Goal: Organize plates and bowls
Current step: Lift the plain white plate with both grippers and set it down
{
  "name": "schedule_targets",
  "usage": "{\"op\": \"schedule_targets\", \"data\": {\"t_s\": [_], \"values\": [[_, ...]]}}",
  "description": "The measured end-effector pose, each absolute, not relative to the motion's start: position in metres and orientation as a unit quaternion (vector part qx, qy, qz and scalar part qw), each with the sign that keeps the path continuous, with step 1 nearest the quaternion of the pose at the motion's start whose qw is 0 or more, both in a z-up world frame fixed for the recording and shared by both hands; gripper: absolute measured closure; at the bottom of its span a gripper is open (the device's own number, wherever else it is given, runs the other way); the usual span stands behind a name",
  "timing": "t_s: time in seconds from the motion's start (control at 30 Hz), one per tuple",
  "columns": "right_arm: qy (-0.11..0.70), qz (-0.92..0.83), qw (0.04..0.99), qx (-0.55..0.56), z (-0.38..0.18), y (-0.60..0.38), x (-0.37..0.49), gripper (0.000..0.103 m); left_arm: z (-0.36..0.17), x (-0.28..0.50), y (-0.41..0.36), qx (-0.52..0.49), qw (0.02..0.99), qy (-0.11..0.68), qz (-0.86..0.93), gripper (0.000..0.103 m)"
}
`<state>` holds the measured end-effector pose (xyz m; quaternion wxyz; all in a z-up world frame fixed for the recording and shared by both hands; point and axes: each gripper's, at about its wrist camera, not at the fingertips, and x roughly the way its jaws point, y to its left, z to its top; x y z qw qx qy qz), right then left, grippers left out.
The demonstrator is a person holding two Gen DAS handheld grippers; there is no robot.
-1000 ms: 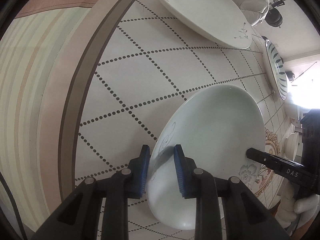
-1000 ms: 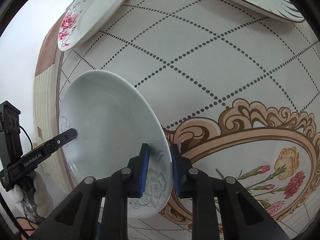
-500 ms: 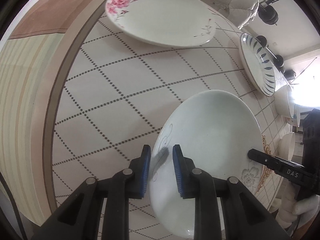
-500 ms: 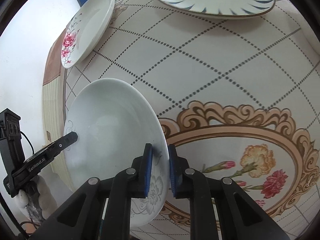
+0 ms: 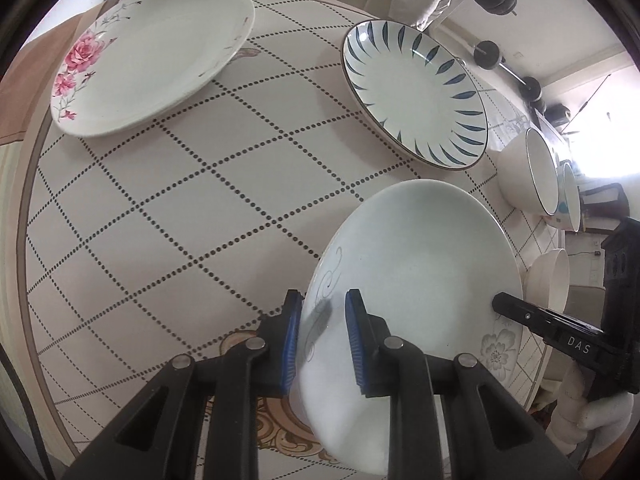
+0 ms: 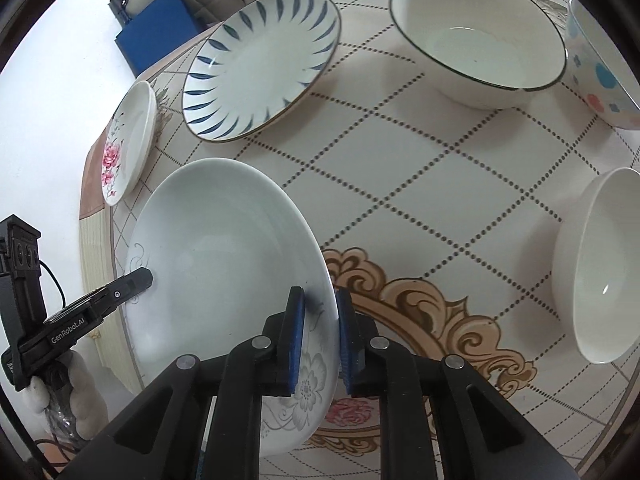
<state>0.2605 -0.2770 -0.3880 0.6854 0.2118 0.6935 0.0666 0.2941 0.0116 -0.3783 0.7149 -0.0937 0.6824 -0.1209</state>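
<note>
I judge the sorting barely begun: nothing is stacked yet, every dish lying apart on the table (image 5: pixel 168 208), and all the gathering is left to do. I hold the pale plate (image 5: pixel 416 280) between both tools. My left hand-held gripper (image 5: pixel 322 334) is closed on its near rim, one blue pad above and one below, and my right hand-held gripper (image 6: pixel 320 332) pinches the opposite edge the same way. The plate seems lifted and tilted above the table, though I cannot be sure its underside clears the cloth.

It is glossy white, shallow, with a grey scroll by my left pads and a grey flower near my right ones.

Beyond the pale plate sits the blue-leaf plate (image 5: pixel 416 92), and further left of that the rose plate (image 5: pixel 152 56). To the right of the blue-leaf plate stand the dark-rimmed bowl (image 6: pixel 480 40) and a spotted bowl (image 6: pixel 596 68); a plain white bowl (image 6: pixel 600 264) lies nearer me.
</note>
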Motion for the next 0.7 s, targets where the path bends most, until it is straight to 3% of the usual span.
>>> {"op": "schedule_targets", "data": {"t_s": [0.7], "values": [[0.703, 0.063, 0.679, 0.201, -0.429, -0.296, 0.243, 0.085, -0.409, 0.289, -0.012, -0.042, 0.706, 0.701, -0.090, 0.083]]}}
